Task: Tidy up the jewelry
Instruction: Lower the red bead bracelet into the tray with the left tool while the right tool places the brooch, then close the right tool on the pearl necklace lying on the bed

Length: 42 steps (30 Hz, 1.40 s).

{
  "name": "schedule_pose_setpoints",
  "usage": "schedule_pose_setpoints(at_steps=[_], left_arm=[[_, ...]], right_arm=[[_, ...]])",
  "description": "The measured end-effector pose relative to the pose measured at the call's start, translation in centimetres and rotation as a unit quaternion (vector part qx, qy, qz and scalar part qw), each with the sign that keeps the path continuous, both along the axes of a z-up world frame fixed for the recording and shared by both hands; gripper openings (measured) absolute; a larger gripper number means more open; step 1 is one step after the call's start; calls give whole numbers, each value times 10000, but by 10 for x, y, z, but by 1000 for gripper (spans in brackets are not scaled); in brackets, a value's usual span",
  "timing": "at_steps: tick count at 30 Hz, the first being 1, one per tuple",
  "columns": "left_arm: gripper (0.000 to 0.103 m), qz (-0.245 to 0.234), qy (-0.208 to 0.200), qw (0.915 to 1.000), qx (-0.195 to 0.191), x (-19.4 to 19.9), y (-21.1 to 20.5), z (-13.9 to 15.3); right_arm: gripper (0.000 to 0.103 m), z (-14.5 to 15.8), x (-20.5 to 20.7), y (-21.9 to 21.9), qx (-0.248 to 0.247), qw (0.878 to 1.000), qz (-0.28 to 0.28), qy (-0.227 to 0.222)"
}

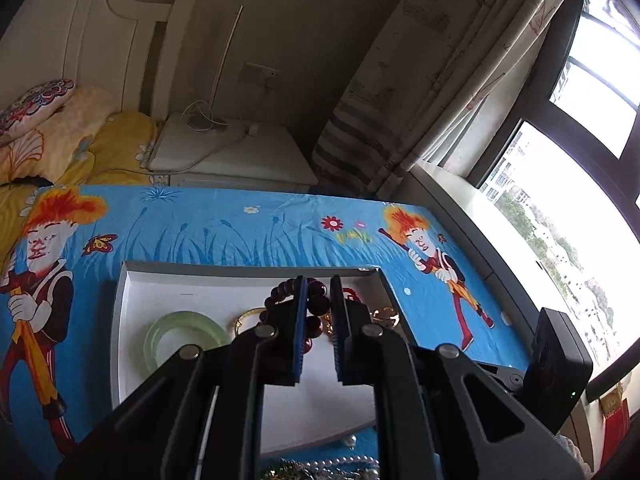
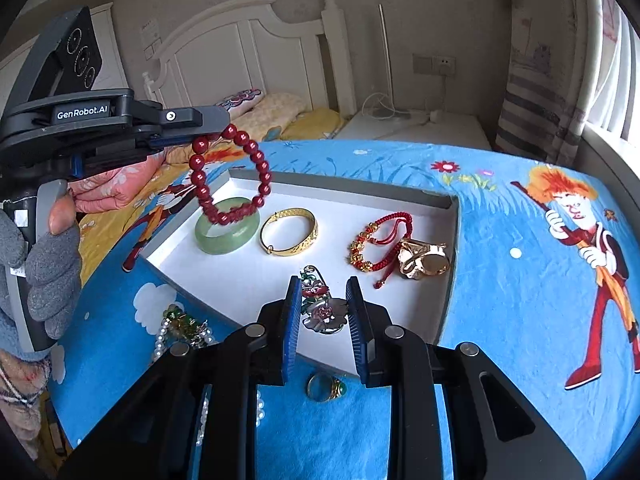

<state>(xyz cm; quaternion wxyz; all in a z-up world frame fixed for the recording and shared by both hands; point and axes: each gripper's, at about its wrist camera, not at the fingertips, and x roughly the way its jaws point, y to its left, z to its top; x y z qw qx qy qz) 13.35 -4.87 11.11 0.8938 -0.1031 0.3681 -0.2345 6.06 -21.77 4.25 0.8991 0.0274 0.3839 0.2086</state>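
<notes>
My left gripper [image 1: 319, 284] is shut on a dark red bead bracelet [image 1: 318, 304]. In the right wrist view that bracelet [image 2: 199, 178] dangles from the left gripper [image 2: 208, 136] above the left part of the white tray [image 2: 340, 188], over a green jade bangle [image 2: 240, 240]. My right gripper [image 2: 324, 312] is shut on a flower brooch [image 2: 326, 308] over the tray's near edge. In the tray lie a gold bangle [image 2: 312, 232], a red cord bracelet with gold beads [image 2: 360, 248] and gold rings [image 2: 424, 260].
On the blue cartoon cloth [image 2: 500, 280] outside the tray lie a gold ring with a green stone [image 2: 324, 386] and a heap of pearls and green jewellery [image 2: 180, 328]. A gloved hand [image 2: 52, 280] holds the left gripper. Beyond are a nightstand [image 1: 240, 156] and a window [image 1: 560, 220].
</notes>
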Motion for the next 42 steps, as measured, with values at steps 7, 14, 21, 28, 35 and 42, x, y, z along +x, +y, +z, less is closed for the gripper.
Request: schedule_pose_setpoints(at_steps=[7, 14, 21, 28, 35, 42], left_arm=[[11, -742, 245, 9966, 244, -18, -35, -42], [27, -606, 303, 9976, 167, -30, -29, -57], [72, -70, -5, 9999, 125, -63, 12, -49], [89, 545, -234, 9970, 491, -100, 49, -47], [94, 1133, -212, 9900, 817, -147, 76, -65], [94, 955, -46, 9930, 691, -172, 76, -87]], right_arm=[[45, -21, 9, -9, -80, 9991, -325, 261], [56, -14, -6, -14, 34, 9993, -374, 87], [56, 4, -29, -21, 271, 9985, -338, -324], [56, 2, -43, -24, 279, 9985, -361, -301], [56, -4, -76, -23, 481, 9982, -243, -273], [56, -9, -96, 2, -59, 9995, 58, -318]])
